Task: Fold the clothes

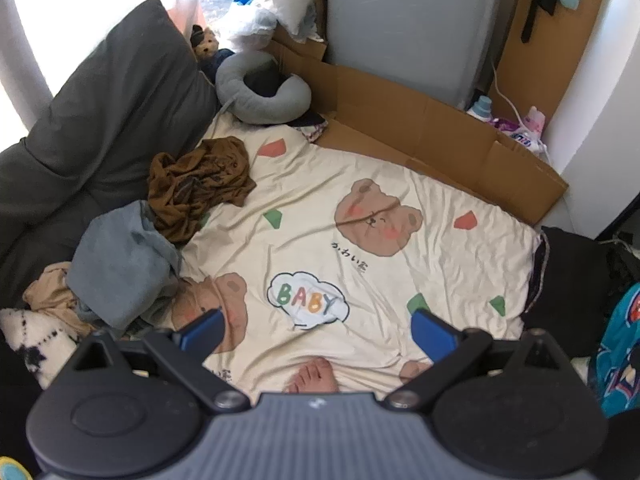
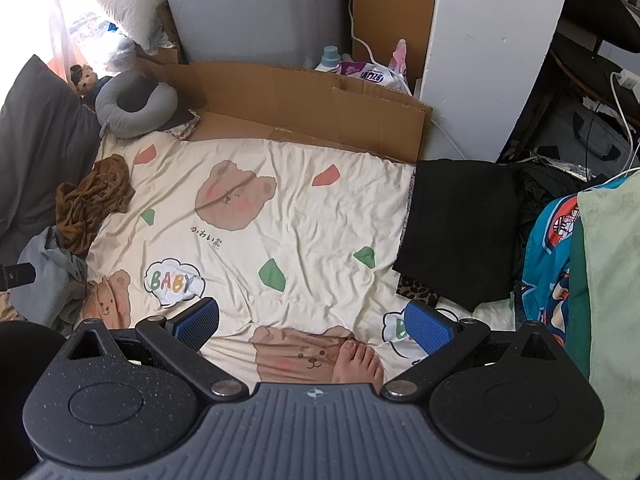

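Left gripper (image 1: 316, 330): I have it hovering over the sheet (image 1: 360, 184), jaws spread wide, nothing between the blue pads (image 1: 204, 326).

Right gripper (image 2: 314, 322): same condition, jaws wide apart and empty, held above the near end of the sheet (image 2: 304, 208).

Clothes, unfolded: brown garment (image 1: 200, 184) crumpled at the sheet's left edge, seen also from the right wrist (image 2: 90, 200). Grey garment (image 1: 124, 264) heaped just nearer than it, touching it. Tan garment (image 1: 50, 290) partly under the grey one. All three sit well to the left of my left gripper.

Clothes, right side: black garment (image 2: 460, 232) lying flat over the sheet's right edge; from the left wrist it shows as a dark mass (image 1: 572, 276). Leopard-print cloth (image 2: 416, 290) peeks from under it. Blue printed fabric (image 2: 552, 256) and green cloth (image 2: 612, 280) further right.

Other items: dark pillow (image 1: 104, 108) at left; grey neck pillow (image 1: 260, 92) at the far corner; cardboard (image 1: 420, 128) along the far edge; bare foot (image 2: 356, 364) on the sheet below the right gripper, and a foot (image 1: 312, 376) below the left.
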The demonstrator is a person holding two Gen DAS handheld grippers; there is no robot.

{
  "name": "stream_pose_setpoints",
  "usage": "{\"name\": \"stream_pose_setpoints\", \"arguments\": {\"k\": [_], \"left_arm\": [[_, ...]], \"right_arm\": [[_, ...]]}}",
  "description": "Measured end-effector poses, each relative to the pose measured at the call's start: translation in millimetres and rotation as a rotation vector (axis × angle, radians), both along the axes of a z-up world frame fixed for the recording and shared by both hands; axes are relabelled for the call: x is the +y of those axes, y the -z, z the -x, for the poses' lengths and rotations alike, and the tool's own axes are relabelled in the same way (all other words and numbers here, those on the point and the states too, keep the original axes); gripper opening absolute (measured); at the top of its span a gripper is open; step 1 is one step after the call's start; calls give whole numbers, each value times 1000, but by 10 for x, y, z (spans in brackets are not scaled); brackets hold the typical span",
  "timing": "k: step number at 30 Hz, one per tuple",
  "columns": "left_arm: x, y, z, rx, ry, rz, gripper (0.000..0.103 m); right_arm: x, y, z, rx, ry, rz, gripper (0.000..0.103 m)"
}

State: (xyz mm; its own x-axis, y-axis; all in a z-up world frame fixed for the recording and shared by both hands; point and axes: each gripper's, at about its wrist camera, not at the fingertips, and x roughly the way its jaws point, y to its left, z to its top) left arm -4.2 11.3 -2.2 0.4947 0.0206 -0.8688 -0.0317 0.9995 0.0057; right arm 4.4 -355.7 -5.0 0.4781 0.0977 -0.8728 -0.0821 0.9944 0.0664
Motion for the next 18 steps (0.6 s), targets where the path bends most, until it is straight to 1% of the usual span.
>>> {"name": "stream_pose_setpoints", "arguments": {"k": [9,18], "left_arm": [[55,21,-69,14,5,8,100],[170,31,-230,6,-3,3,100]], "right_arm": [[31,-28,-95,-9,2,-3,102],[75,-9,-256,-5,-2,-15,102]]}}
